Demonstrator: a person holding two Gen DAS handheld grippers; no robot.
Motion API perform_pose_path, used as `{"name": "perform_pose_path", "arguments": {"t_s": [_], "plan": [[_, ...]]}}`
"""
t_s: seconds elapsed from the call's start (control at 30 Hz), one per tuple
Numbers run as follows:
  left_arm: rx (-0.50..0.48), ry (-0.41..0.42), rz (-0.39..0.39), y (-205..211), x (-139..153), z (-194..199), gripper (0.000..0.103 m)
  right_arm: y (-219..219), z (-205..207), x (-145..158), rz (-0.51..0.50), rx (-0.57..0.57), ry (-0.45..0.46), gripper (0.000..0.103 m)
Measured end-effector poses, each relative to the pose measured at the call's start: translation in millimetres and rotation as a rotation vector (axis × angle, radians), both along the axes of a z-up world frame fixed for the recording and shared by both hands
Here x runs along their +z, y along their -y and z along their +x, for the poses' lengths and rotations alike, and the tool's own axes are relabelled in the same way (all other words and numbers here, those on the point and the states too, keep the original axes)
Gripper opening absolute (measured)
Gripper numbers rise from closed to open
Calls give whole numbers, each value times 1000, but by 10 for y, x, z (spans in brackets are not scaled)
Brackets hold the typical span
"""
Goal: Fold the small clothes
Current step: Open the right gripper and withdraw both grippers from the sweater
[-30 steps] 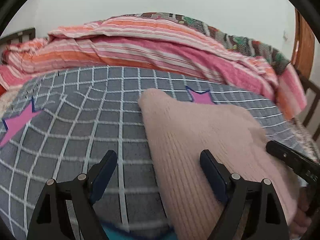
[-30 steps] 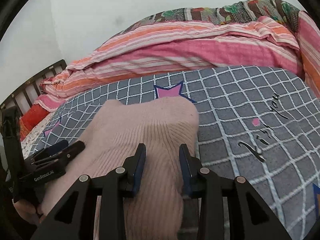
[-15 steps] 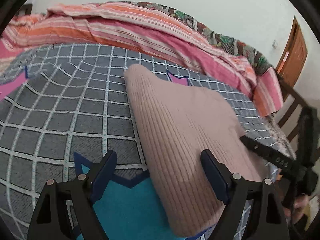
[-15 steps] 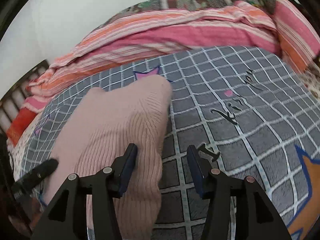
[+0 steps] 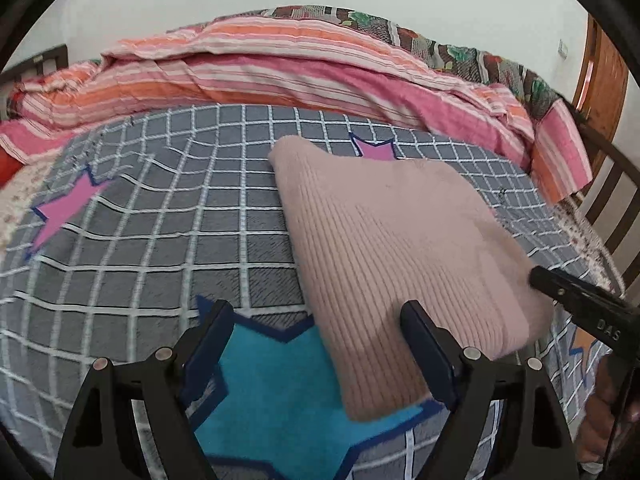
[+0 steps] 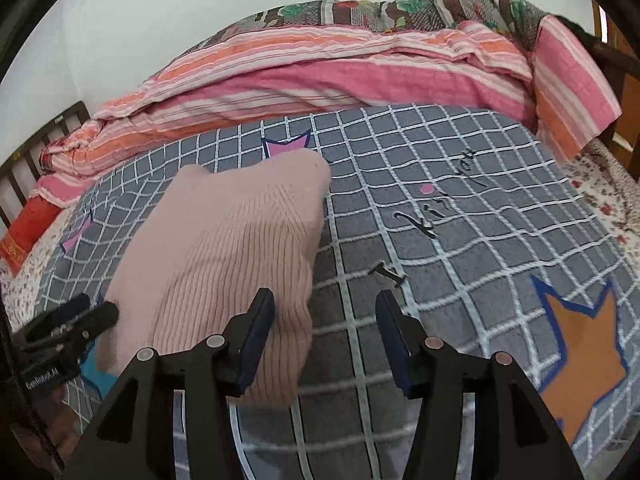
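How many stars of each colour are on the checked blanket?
pink stars: 2
blue star: 1
orange star: 1
Total: 4

Black cursive script, too loose to read with certainty, printed across grey checked bedsheet (image 6: 460,216). White lettering "GenRobot.AI" on body of left gripper (image 6: 74,316), seen from right wrist. Letters "DAS" on finger of right gripper (image 5: 576,296), seen from left wrist.
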State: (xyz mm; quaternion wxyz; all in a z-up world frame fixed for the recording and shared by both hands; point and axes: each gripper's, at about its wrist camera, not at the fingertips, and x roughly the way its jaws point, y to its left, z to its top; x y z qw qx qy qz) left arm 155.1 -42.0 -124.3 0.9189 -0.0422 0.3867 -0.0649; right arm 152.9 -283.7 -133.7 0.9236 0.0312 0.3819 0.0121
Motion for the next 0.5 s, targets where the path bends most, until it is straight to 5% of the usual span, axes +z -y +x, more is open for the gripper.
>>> {"name": "perform_pose_path", "arguments": {"t_s": [0.3, 0.5], "plan": [[40, 68, 32, 16, 485, -472, 84, -47, -443, 374, -51, -32, 6, 54], [46, 95, 39, 4, 770, -737, 89, -39, -801, 663, -54, -35, 67, 82]]}}
